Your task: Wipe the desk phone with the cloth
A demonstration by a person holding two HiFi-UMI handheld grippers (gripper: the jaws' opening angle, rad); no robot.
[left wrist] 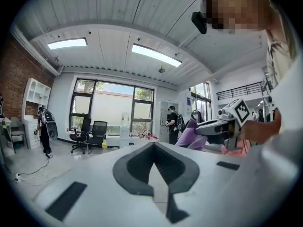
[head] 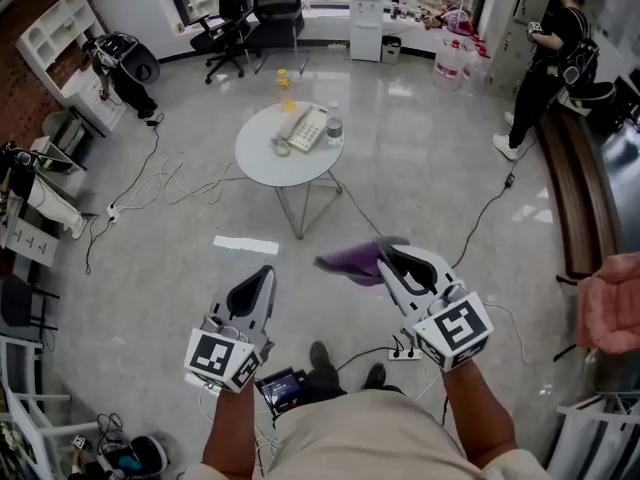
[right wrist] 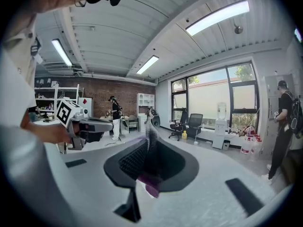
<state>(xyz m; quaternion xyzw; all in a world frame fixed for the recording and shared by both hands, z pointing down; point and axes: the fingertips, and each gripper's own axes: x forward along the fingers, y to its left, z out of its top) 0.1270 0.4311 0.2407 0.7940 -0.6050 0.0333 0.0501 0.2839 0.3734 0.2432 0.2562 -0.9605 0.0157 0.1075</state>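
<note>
While the right gripper (head: pixel 386 250) nips the cloth (head: pixel 350 262) by its edge, it may slip free before reaching the desk phone (head: pixel 305 128); left gripper (head: pixel 264 272) closed, empty.

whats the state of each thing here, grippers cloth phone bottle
left gripper: shut, empty
right gripper: shut on the cloth
cloth: pinched in the right gripper, held in the air
desk phone: lying on the round table, untouched
bottle: upright beside the phone

The desk phone (head: pixel 305 128) lies on the table (head: pixel 285 171), a bottle (head: pixel 334 128) just right of it. Office chairs (head: pixel 275 3) stand behind the table, and the cloth (head: pixel 350 261) is well before it.
</note>
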